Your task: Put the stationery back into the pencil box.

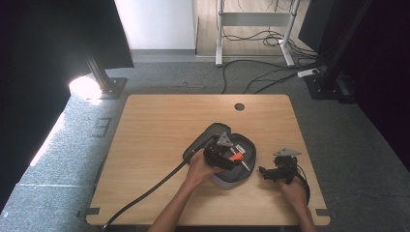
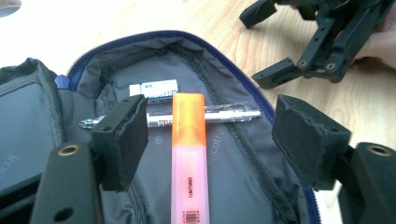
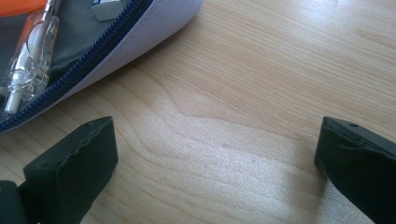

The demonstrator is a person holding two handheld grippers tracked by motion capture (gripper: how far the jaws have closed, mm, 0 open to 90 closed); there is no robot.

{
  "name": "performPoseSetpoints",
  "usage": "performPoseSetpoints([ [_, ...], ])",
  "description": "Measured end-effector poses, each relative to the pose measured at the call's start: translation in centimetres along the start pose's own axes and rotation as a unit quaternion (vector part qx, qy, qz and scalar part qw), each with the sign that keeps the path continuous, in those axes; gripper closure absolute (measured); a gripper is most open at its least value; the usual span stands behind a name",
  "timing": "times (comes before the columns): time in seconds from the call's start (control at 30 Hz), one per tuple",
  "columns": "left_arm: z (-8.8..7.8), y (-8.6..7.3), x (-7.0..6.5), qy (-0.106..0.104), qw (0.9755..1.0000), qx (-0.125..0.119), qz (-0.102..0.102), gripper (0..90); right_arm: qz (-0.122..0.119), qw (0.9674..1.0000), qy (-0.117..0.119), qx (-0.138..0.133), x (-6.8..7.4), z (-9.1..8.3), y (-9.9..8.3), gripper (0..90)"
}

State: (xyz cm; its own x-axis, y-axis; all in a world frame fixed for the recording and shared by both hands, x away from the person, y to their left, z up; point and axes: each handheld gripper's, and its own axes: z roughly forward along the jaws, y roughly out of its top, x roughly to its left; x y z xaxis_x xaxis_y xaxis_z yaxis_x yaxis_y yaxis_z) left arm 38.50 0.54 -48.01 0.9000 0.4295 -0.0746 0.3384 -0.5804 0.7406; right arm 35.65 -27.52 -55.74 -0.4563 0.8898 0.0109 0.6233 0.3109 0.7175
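Note:
A grey pencil case (image 1: 208,135) with a blue zip lies unzipped on the wooden table (image 1: 154,125). Inside it (image 2: 243,186) lie an orange highlighter (image 2: 189,154), a clear pen (image 2: 224,114) crosswise under its cap and a white eraser (image 2: 154,87) at the far end. My left gripper (image 2: 210,126) hangs over the case with its jaws spread either side of the highlighter, and neither pad (image 2: 130,135) touches it. My right gripper (image 3: 215,154) stands open low over bare wood, just right of the case's edge (image 3: 140,32).
A thick black cable (image 1: 145,193) trails from the left gripper (image 1: 225,157) toward the table's front left corner. The table has a round cable hole (image 1: 239,107) near its far edge. Dark stands and floor cables lie beyond the table.

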Motion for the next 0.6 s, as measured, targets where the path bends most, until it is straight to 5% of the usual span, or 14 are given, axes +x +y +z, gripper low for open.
performPoseSetpoints([
  [0.2, -0.9, -0.3, 0.4, -0.005, 0.9999, -0.007, -0.008, 17.3, 0.000, 1.0000, 0.000, 0.000, 0.0, 0.0, 0.0, 0.0],
  [0.6, -3.1, -0.8, 0.7, 0.029, 0.9992, -0.026, -0.011, 9.3, 0.000, 1.0000, 0.000, 0.000, 0.0, 0.0, 0.0, 0.0],
])
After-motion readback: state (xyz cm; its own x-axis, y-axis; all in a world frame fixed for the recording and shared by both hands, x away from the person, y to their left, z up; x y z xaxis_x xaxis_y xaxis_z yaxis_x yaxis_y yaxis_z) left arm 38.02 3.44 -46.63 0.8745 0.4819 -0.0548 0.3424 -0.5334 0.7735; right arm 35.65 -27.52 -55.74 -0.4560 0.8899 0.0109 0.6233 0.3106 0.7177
